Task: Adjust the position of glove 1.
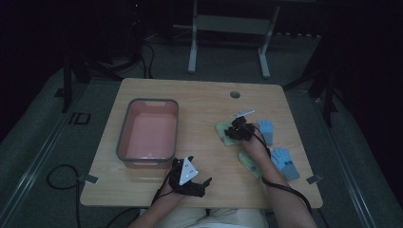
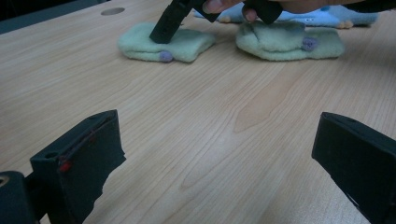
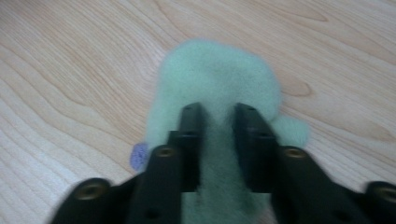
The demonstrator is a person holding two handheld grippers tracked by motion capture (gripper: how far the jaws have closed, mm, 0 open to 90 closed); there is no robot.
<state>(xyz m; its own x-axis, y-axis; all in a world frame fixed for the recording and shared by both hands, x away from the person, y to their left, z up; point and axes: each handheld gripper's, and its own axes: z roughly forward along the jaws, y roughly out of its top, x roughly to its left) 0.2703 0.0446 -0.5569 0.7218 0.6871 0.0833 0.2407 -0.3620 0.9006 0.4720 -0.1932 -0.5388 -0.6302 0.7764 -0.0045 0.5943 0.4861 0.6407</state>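
Two green socks lie on the right side of the table (image 1: 199,95). One green sock (image 3: 217,79) has the right gripper (image 3: 218,116) on it, jaws nearly shut and pinching its fluff. The other green sock (image 1: 249,163) lies nearer, with two blue socks (image 1: 285,161) beside. A pink tub (image 1: 147,133) sits far left. The left gripper (image 2: 215,154) waits wide open, holding nothing.

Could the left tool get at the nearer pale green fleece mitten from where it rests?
Probably yes. The left tool is open, with bare wooden table between it and the nearer pale green fleece mitten; but the person's right forearm lies beside that mitten.
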